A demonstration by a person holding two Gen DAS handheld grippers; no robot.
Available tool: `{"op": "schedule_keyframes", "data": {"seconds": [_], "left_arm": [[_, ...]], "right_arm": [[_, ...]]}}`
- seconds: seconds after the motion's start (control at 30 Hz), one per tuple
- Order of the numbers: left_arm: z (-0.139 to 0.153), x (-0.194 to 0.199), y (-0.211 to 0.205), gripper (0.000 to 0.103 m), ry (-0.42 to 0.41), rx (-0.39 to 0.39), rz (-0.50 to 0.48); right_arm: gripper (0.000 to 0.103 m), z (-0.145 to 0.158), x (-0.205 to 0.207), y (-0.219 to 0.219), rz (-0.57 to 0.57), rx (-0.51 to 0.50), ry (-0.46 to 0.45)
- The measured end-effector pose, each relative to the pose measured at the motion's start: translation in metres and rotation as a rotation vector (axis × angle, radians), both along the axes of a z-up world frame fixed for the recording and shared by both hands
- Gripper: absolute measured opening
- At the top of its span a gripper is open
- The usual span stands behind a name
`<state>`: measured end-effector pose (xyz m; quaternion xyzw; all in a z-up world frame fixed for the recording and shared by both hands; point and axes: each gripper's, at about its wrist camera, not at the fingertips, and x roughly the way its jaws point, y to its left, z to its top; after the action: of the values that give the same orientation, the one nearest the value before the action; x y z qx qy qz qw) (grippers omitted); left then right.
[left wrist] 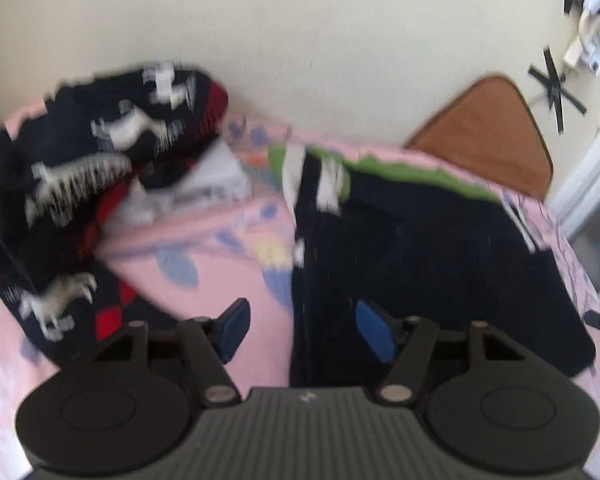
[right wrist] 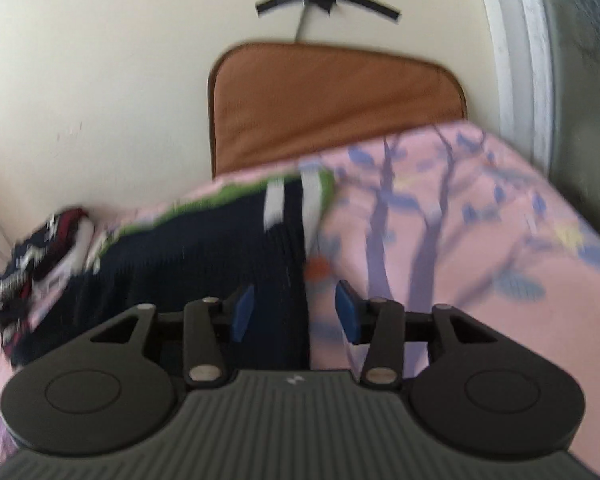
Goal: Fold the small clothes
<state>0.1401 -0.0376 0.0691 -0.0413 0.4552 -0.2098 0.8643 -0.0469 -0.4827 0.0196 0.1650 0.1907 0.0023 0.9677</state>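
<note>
Left wrist view, motion-blurred: pink floral bedsheet [left wrist: 220, 240] on a bed against a cream wall [left wrist: 300, 40], brown cushion [left wrist: 488, 136] at the corner; the dark navy garment [left wrist: 420, 248] with green hem and white stripes lay flat on the sheet, a patterned navy-red heap [left wrist: 100, 168] lay left, and the left gripper [left wrist: 298, 330] hung above the garment's edge, jaws apart and empty. Right wrist view, also blurred: right gripper [right wrist: 294, 314] over the same garment's [right wrist: 204, 248] edge, jaws apart, gripping nothing; only this view showed the window frame [right wrist: 516, 80] closely, while the heap [right wrist: 40, 248] was small and indistinct.

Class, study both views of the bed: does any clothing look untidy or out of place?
Yes. The patterned dark sweater lies crumpled in a heap at the bed's far left by the wall, whereas the dark garment with green trim lies flat on the pink sheet.
</note>
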Motion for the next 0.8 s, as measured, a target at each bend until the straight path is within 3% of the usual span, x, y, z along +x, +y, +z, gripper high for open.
{"op": "schedule_keyframes", "data": {"seconds": [0.07, 0.1, 0.13, 0.17, 0.27, 0.37, 0.43, 0.5, 0.57, 0.6, 0.63, 0.8], "left_arm": [[-0.007, -0.002, -0.005, 0.049, 0.034, 0.0, -0.016], [-0.012, -0.004, -0.011, 0.025, 0.043, 0.019, -0.022], [-0.018, -0.004, -0.013, 0.008, 0.061, 0.034, -0.031], [-0.022, -0.006, -0.014, 0.008, 0.078, 0.04, -0.036], [-0.02, -0.018, -0.011, 0.007, 0.056, 0.061, -0.042], [-0.023, -0.017, 0.0, 0.009, 0.073, 0.062, -0.039], [-0.024, -0.013, 0.007, 0.023, 0.099, 0.051, -0.011], [-0.017, -0.017, 0.013, 0.026, 0.107, 0.016, -0.001], [-0.006, -0.03, 0.022, 0.042, 0.085, -0.002, -0.008], [-0.003, -0.037, 0.026, 0.051, 0.074, -0.007, -0.006], [-0.001, -0.043, 0.029, 0.051, 0.079, -0.018, -0.007], [-0.023, -0.055, 0.043, 0.058, 0.265, -0.215, -0.001]], "right_arm": [[0.048, -0.015, -0.01, 0.005, 0.012, -0.005, 0.025], [0.048, -0.02, -0.012, 0.01, 0.011, -0.01, 0.04], [0.044, -0.025, -0.013, 0.014, 0.011, -0.014, 0.06], [0.02, -0.028, -0.013, 0.02, 0.015, -0.018, 0.08], [0.013, -0.024, -0.018, 0.035, 0.008, -0.052, 0.078], [0.008, -0.023, -0.025, 0.034, -0.002, -0.079, 0.087], [0.009, -0.027, -0.023, 0.028, 0.002, -0.05, 0.097], [0.011, -0.024, -0.024, 0.021, -0.001, 0.001, 0.102], [0.015, -0.019, -0.034, 0.017, 0.004, 0.054, 0.087], [0.018, -0.017, -0.042, 0.016, 0.009, 0.072, 0.075], [0.024, -0.015, -0.049, 0.016, 0.012, 0.088, 0.073], [0.039, -0.026, -0.073, 0.01, 0.059, 0.265, 0.089]]}}
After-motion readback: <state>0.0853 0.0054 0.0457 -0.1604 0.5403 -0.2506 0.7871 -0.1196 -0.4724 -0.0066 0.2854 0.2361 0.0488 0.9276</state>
